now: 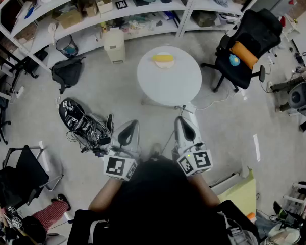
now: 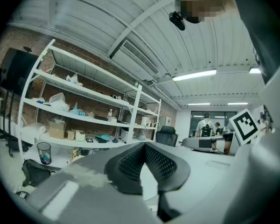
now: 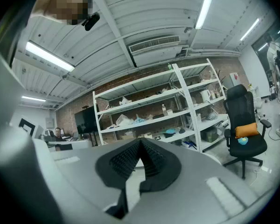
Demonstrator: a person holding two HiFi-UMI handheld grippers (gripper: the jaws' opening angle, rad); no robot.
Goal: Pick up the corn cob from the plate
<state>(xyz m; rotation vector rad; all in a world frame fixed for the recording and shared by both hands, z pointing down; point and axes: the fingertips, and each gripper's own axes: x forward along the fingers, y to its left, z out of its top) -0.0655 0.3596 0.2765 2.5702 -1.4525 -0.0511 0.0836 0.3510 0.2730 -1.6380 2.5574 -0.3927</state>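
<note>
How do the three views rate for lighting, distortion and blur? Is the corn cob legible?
Head view: evenly lit and sharp, edges bowed by the wide lens; the corn cob on its plate is small but clear. Left gripper view: heavy fisheye, dark corners, ceiling light glaring, left gripper body soft. Right gripper view: same fisheye, bright light strips, no corn in sight.

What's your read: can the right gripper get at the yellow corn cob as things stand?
Probably yes, after a move forward. The right gripper sits short of the round white table, jaws shut; the yellow corn cob lies on its pale plate at the far side, with bare tabletop between.
</note>
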